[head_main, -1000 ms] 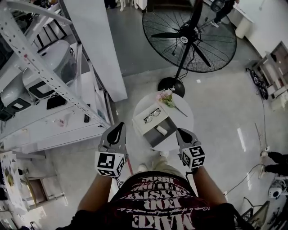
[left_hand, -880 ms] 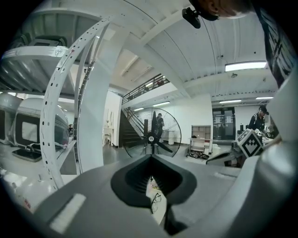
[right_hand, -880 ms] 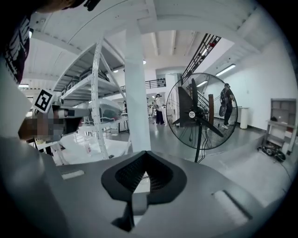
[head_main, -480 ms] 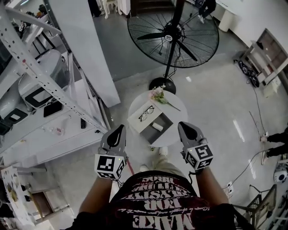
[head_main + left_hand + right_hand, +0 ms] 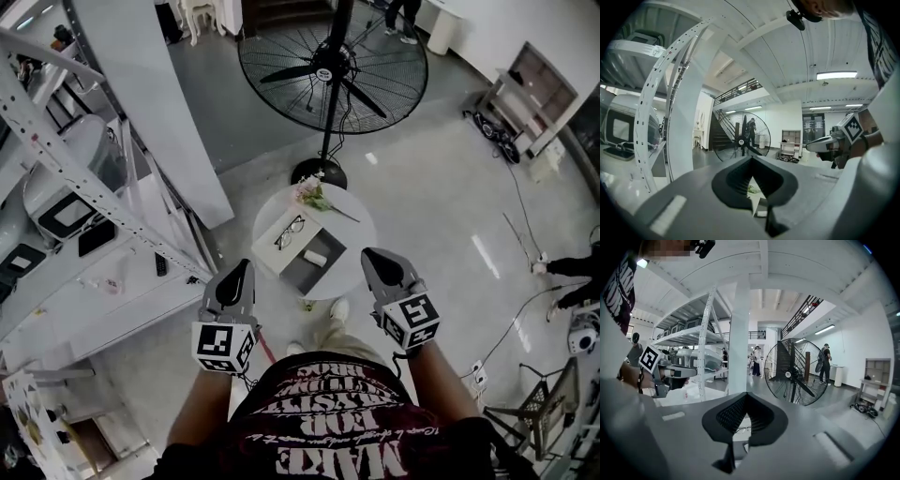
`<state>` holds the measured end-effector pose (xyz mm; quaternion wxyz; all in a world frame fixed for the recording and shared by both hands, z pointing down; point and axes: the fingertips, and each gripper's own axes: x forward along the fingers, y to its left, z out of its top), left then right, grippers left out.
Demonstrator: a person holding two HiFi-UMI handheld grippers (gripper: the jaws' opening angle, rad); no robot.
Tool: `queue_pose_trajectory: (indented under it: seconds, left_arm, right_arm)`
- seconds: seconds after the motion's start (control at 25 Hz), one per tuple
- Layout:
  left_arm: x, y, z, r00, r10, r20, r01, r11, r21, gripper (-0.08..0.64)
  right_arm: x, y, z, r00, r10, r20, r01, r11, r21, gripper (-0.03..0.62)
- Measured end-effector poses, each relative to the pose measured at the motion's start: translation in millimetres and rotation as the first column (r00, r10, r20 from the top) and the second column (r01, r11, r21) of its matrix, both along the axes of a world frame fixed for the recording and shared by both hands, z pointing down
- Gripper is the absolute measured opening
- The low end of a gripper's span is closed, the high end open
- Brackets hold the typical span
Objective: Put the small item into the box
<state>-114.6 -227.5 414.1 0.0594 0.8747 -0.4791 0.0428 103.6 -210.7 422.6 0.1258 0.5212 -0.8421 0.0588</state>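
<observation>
- White counter lies ahead, well apart from both claws.
- Glasses rest beside the grey box, nearer the left claw.
- Left claw and right claw are clenched, empty.

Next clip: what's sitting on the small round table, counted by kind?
Box: 1
Pair of glasses: 1
Small white item: 1
Flower sprig: 1
Total: 4
</observation>
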Motion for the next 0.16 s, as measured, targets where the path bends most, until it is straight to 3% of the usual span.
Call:
queue_pose_trajectory:
  seconds: [0.16]
  left_arm:
    - [2.3,-0.8,-1.2,1.000,0.014,-0.003,-0.014,1.000,0.000,0.002]
  right_arm:
    - [-3.5,5.2,-1.8,1.000,-0.008,-0.012,0.008,1.000,-0.006,0.028]
